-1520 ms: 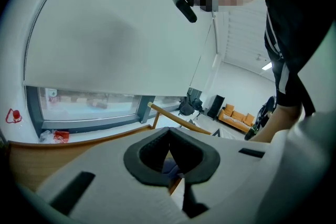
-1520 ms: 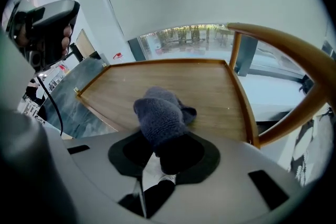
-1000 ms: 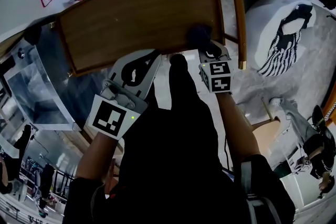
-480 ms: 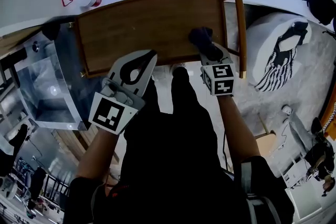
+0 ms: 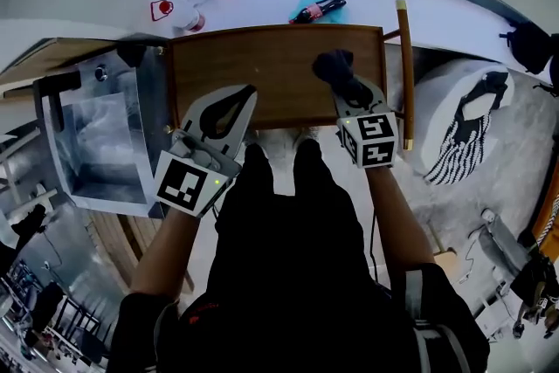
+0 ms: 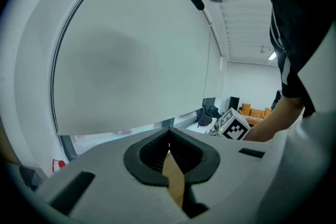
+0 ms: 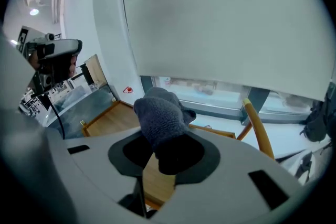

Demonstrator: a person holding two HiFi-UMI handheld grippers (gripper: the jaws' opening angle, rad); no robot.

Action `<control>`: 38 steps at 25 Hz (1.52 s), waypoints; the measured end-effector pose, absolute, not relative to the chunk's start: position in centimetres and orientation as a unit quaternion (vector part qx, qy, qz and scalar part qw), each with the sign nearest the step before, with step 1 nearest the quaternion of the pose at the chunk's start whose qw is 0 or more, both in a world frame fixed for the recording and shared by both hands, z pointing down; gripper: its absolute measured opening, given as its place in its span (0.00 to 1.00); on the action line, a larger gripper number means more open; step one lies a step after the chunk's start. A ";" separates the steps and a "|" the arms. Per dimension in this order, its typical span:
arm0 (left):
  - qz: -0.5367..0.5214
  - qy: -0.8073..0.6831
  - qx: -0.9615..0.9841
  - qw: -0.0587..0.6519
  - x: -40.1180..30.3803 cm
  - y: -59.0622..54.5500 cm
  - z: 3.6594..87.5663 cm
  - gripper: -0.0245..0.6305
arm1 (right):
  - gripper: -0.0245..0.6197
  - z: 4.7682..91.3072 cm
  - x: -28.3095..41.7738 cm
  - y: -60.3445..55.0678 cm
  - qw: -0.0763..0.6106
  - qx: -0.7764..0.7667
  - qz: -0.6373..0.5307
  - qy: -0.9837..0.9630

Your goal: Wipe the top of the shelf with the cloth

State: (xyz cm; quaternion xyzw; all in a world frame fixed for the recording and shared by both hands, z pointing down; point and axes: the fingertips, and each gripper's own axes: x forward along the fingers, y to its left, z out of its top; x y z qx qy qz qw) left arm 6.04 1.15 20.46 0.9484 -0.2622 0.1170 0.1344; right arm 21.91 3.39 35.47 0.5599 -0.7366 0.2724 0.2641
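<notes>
Grey fuzzy cloth [image 5: 334, 68] sits pinched in the right gripper [image 5: 351, 90], on the right part of the brown wooden shelf top [image 5: 262, 65], seemingly touching it. Left gripper [image 5: 234, 103] hangs over the near edge, jaws pressed together.

The cloth [image 5: 334, 68] sits on the shelf [image 5: 262, 70], toward its right end. A bottle [image 5: 316, 10] lies behind the shelf, a case [image 5: 92, 140] at its left.

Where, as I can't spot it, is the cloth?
Head view: the cloth is over the shelf top, on its right part, pinched in the right tongs.
</notes>
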 end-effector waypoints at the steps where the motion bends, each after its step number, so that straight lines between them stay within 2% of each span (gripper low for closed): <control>1: 0.114 -0.267 0.948 0.129 5.5 0.8 19.8 0.07 | 0.20 34.5 21.4 3.0 0.260 0.558 0.266 -0.742; 19: 0.056 -0.330 0.940 0.063 -1.8 -1.0 10.9 0.07 | 0.20 19.0 14.0 -0.7 0.172 0.531 0.183 -0.809; 38: 0.020 -0.339 0.940 0.016 -5.4 -3.8 6.6 0.07 | 0.20 10.1 9.0 -2.1 0.127 0.505 0.122 -0.845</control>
